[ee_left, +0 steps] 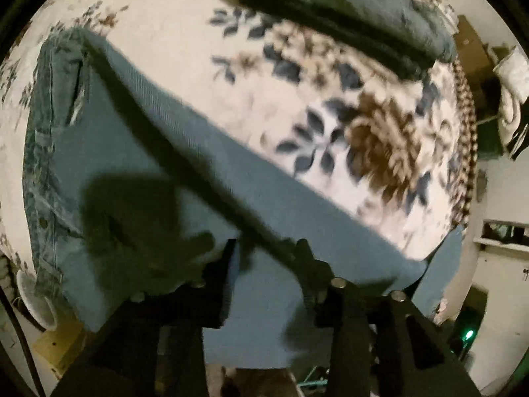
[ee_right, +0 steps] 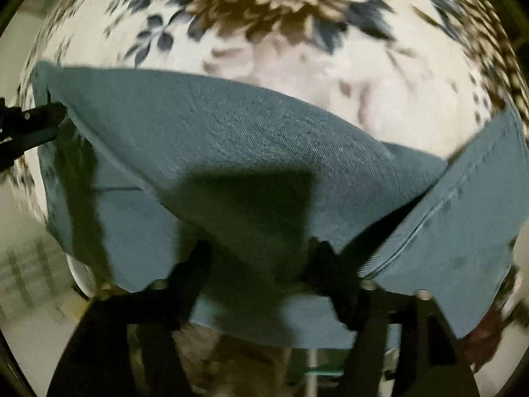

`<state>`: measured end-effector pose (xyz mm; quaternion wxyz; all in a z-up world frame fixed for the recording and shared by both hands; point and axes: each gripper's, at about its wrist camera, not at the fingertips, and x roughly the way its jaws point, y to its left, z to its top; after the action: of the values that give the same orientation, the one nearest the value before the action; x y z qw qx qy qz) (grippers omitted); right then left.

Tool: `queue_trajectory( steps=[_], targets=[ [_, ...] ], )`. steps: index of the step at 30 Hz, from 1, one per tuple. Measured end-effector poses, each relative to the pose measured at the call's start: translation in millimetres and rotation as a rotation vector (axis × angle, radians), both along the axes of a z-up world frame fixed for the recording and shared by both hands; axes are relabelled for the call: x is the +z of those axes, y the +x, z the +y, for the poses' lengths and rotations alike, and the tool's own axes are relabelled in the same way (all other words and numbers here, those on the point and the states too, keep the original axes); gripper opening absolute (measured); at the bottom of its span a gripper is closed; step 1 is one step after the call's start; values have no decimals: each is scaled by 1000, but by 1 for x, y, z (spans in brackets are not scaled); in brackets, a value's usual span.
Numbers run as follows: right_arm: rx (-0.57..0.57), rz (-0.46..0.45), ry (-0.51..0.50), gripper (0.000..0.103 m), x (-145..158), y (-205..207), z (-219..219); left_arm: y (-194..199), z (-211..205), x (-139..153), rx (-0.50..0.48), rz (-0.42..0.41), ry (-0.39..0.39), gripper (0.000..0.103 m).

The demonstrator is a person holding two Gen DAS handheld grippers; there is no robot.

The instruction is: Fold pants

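Note:
Blue jeans [ee_left: 139, 152] lie on a floral blanket, waistband and pocket at the far left of the left wrist view. My left gripper [ee_left: 266, 251] is shut on the jeans' near edge and holds the cloth lifted between its black fingers [ee_left: 228, 264]. In the right wrist view the same denim [ee_right: 231, 139] drapes across the middle, with the hemmed leg end [ee_right: 463, 205] folded up at the right. My right gripper [ee_right: 258, 254] is shut on the denim. The left gripper's black tip [ee_right: 33, 125] shows at the left edge, holding the cloth.
The floral blanket [ee_left: 330, 115] covers the bed; it also shows in the right wrist view [ee_right: 297, 49]. A folded dark garment [ee_left: 347, 13] lies at the far side. The bed's edge and a white wall [ee_left: 496, 281] are at the right. A white cylinder [ee_left: 36, 304] sits at the lower left.

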<state>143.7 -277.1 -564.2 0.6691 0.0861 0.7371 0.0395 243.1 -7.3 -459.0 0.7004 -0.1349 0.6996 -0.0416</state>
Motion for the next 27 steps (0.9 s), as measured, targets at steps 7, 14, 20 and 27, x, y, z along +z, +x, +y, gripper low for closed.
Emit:
queue_trajectory(
  steps=[7,14,20,27],
  targets=[
    [-264,-58,-3,77,48,-17,-30,31,8,-10,19,-14,87,45],
    [-582,-113,-96,83,58,-50,-105,46,24,-46,82,50,125,45],
    [-794,-43,-28,83,26,-63,-159,50,34,-70,88,63,109,21],
    [-863,-70,25,3,39,-74,-172,26,42,-39,67,-83,88,3]
  ],
)
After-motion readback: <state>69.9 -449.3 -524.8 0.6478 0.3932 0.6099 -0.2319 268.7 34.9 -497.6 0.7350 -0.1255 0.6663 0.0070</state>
